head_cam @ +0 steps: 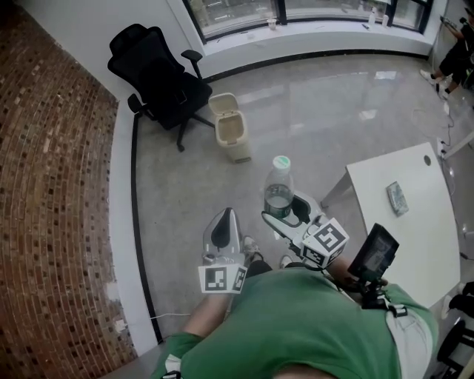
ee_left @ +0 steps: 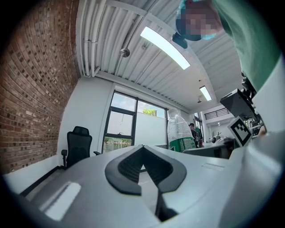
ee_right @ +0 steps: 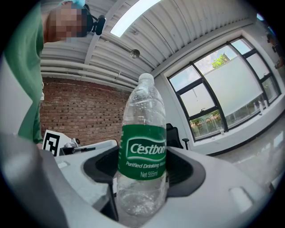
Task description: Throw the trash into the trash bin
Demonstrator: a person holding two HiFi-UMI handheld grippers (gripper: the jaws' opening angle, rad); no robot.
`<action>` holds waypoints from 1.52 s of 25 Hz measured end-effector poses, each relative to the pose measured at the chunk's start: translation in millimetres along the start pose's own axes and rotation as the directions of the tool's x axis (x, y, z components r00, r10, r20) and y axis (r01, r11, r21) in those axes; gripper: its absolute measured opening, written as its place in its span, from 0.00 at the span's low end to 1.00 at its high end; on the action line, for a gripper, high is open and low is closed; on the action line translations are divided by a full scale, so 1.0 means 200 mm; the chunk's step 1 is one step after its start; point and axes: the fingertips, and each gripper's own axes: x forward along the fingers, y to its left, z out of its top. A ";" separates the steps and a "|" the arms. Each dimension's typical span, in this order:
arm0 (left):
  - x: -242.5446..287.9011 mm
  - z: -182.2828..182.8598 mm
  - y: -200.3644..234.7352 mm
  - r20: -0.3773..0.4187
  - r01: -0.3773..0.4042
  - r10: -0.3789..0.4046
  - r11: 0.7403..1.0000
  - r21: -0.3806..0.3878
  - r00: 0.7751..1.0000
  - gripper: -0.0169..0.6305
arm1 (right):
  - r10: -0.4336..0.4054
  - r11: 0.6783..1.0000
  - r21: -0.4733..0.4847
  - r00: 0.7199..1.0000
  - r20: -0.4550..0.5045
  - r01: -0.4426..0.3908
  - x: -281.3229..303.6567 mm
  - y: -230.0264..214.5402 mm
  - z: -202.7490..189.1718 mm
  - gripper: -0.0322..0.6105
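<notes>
Filling most of the head view is a grey polished floor (head_cam: 318, 126), smooth enough that it reflects the light from the windows (head_cam: 237, 11) at the far side. A brick wall (head_cam: 52, 185) closes the room on the left, and a black line runs on the floor along its foot. In the gripper views the ceiling (ee_left: 133, 31) is white and ribbed, with long lamps (ee_left: 164, 42) that are lit.

A white table (head_cam: 415, 229) stands at the right, its top mostly bare. A black chair (head_cam: 159, 81) on wheels stands near the far left corner. The person's green shirt (head_cam: 296, 326) covers the bottom of the head view.

The beige bin (head_cam: 231, 133) stands on the floor just beside the chair; I cannot tell how its lid sits.

The left gripper (head_cam: 224, 222) is held over the floor with its jaws closed together and nothing between them. The right gripper (head_cam: 290, 209) is clamped on a bottle (head_cam: 279, 189), near the lower edge of the green label. The bottle is clear plastic with a pale cap, upright, almost empty, in the air and well apart from the bin.

A black device (head_cam: 374, 252) sits behind the right gripper. A small flat packet (head_cam: 397, 198) lies on the table.
</notes>
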 end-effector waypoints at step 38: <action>0.64 -0.11 1.01 -0.020 0.090 -0.092 0.992 -0.083 0.996 0.04 | -0.173 0.984 -0.055 0.983 -0.060 0.169 1.11 -0.23 0.03 0.54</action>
